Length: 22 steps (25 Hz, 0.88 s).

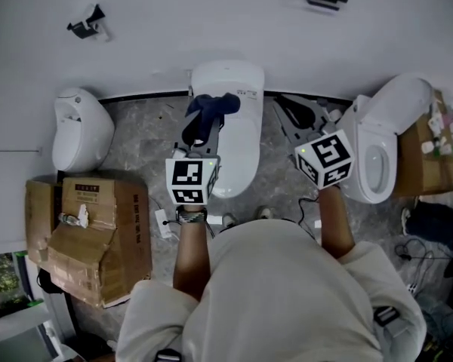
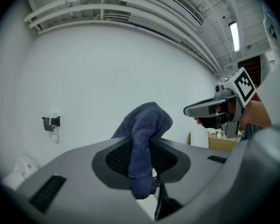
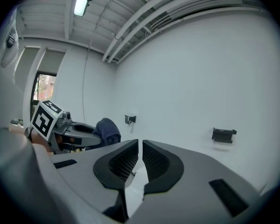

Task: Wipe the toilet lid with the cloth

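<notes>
The left gripper [image 1: 199,137] clamps the soft, light blue cloth [image 2: 143,125], which flops limply over its jaws above the white toilet lid [image 1: 240,138], so a bunched fold probably grips best, while the right gripper [image 3: 139,158] sits nearly closed, empty.
</notes>
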### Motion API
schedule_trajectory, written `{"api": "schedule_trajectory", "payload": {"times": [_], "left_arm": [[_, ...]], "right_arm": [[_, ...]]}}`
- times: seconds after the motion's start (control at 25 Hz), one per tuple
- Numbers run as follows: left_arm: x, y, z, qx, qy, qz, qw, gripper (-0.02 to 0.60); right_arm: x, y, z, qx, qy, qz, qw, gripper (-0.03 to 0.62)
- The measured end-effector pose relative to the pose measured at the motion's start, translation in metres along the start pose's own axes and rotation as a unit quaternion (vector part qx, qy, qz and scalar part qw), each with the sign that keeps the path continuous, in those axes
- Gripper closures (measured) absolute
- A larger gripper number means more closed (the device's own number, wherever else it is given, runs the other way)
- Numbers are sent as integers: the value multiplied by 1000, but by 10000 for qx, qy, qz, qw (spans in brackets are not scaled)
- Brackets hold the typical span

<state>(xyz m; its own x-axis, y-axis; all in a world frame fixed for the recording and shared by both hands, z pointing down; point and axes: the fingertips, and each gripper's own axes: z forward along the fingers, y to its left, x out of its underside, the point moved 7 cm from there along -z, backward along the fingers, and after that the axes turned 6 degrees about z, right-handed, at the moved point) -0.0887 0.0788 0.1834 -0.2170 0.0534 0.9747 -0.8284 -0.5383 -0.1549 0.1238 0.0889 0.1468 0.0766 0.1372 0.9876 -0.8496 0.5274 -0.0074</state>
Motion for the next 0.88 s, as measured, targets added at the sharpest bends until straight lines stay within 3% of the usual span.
{"api": "schedule_trajectory", "payload": {"times": [0.44, 0.88], "left_arm": [[-73, 32, -29, -201, -739, 375, 9964, 486], [-103, 28, -51, -262, -1103, 601, 9917, 486]], "right_arm": [[-65, 28, 7, -209, -668, -303, 9971, 546], [-100, 42, -7, -122, -1007, -518, 9935, 560]]}}
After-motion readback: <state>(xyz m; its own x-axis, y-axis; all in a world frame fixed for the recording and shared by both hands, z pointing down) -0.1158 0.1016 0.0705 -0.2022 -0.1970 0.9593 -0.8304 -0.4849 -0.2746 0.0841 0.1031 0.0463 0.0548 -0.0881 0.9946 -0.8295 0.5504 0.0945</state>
